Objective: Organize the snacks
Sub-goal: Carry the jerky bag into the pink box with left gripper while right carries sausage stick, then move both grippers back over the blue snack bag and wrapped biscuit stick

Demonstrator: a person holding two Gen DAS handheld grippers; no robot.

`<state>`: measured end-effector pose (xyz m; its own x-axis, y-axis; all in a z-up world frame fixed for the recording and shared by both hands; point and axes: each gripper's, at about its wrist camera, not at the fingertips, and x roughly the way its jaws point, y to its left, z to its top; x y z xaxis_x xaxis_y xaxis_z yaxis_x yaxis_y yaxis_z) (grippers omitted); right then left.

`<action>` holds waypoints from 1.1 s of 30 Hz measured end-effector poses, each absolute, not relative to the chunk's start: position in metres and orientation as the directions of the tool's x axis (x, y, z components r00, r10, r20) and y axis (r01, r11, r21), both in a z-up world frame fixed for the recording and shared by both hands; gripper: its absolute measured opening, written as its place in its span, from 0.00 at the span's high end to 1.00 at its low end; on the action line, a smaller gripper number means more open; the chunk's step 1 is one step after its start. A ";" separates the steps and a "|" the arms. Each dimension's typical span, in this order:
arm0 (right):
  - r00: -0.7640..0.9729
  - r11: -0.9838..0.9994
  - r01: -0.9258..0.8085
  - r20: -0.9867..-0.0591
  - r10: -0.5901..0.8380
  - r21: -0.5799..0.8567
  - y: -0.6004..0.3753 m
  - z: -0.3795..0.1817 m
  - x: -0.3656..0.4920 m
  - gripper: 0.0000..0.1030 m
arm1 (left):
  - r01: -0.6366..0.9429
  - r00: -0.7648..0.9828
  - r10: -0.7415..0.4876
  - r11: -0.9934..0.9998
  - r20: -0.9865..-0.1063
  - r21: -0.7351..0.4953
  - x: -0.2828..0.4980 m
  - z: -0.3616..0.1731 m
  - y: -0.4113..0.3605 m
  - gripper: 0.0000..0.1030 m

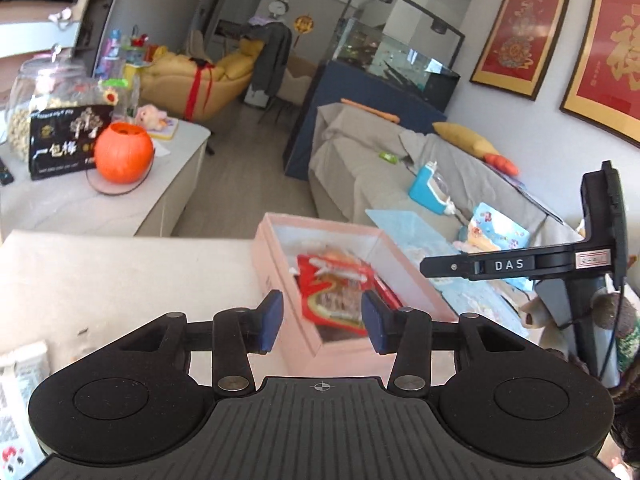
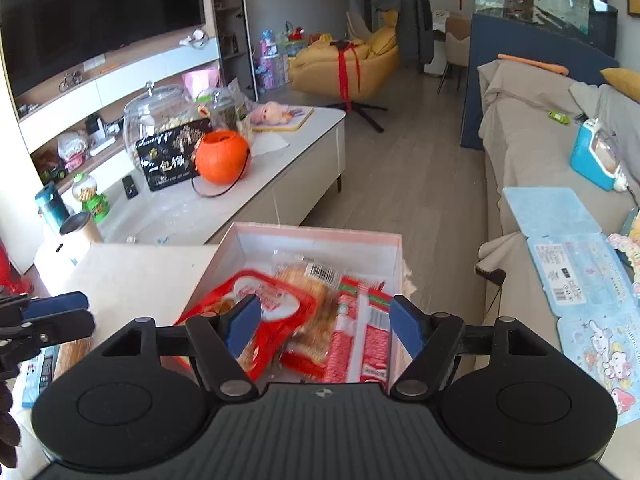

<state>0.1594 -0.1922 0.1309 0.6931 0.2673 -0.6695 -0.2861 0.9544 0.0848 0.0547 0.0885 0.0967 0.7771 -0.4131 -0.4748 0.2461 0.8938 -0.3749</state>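
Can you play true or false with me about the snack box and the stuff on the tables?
1. The pink box has snack packets inside. True.
2. The orange pumpkin bucket sits inside the pink box. False: it stands on the white table further off, beside a black box with gold writing.
3. The right gripper is squeezing a snack. False: it is open above the box with nothing pinched.
4. A red snack packet lies in the box. True.
5. The left gripper holds the pumpkin bucket. False: it is open and holds nothing.
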 end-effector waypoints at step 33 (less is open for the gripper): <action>0.398 0.772 -0.617 -0.785 0.474 0.153 -0.038 0.043 0.061 0.68 | -0.019 0.782 -0.088 0.986 -0.617 -0.165 0.015 0.016 0.149 0.52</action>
